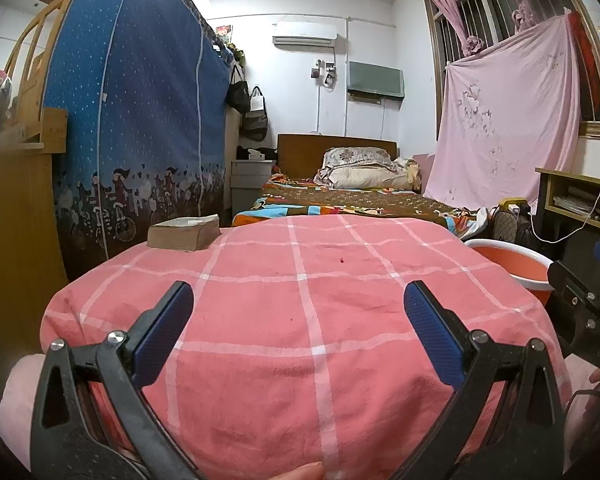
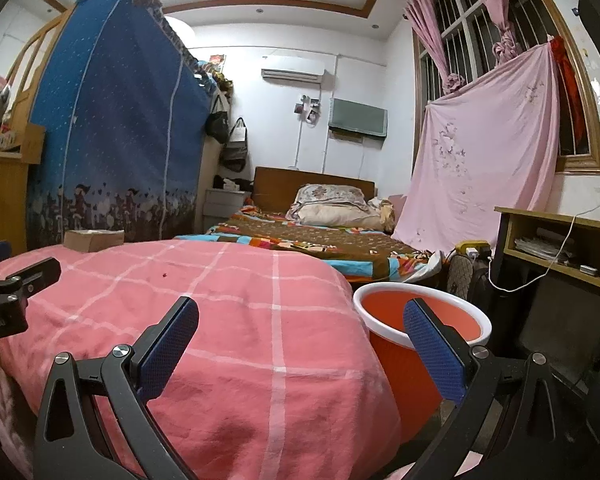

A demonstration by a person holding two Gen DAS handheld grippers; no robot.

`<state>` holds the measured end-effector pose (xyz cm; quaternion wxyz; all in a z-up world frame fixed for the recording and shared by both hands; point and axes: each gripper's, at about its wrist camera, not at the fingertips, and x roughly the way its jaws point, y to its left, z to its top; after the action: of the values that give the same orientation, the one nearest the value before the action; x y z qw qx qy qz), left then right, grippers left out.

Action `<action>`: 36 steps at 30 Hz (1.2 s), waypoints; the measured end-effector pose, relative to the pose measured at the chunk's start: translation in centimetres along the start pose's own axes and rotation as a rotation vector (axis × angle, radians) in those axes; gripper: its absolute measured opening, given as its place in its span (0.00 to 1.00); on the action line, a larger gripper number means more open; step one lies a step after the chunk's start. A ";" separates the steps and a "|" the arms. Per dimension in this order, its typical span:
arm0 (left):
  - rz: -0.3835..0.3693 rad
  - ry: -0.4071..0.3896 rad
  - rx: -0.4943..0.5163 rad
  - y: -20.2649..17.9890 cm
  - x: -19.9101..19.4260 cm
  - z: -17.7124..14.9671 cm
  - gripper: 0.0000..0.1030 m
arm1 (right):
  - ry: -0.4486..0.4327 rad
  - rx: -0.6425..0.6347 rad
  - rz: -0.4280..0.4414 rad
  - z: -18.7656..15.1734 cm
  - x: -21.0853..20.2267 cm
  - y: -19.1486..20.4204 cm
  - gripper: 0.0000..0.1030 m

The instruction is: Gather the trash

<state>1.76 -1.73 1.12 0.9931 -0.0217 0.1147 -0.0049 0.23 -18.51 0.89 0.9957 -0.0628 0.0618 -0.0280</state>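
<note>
A surface covered with a pink checked cloth [image 1: 300, 320] fills the foreground; it also shows in the right wrist view [image 2: 220, 320]. A tiny red speck [image 1: 342, 260] lies on it, also seen from the right wrist [image 2: 164, 275]. An orange bin with a white rim [image 2: 420, 312] stands at the cloth's right edge; it shows in the left wrist view [image 1: 512, 264] too. My left gripper [image 1: 298, 300] is open and empty over the cloth. My right gripper [image 2: 300, 316] is open and empty, spanning the cloth's right edge and the bin.
A brown tissue box [image 1: 184, 232] sits at the cloth's far left corner. Beyond are a bed [image 1: 360, 200], a blue fabric wardrobe [image 1: 140, 120], a wooden cabinet [image 1: 16, 220] at left, and a desk [image 2: 560, 248] with a white cable at right.
</note>
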 end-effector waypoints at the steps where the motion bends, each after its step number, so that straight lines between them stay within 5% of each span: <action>1: -0.001 0.002 0.000 0.0 0.0 0.0 0.87 | 0.001 0.004 0.001 0.0 0.0 -0.1 1.00; 36: -0.005 0.015 -0.009 -0.1 0.1 -0.3 0.87 | 0.023 0.070 -0.009 -0.3 0.6 -1.5 1.00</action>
<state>1.83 -1.84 0.79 0.9921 -0.0266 0.1221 -0.0072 0.67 -20.11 0.75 0.9964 -0.0279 0.0720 -0.0353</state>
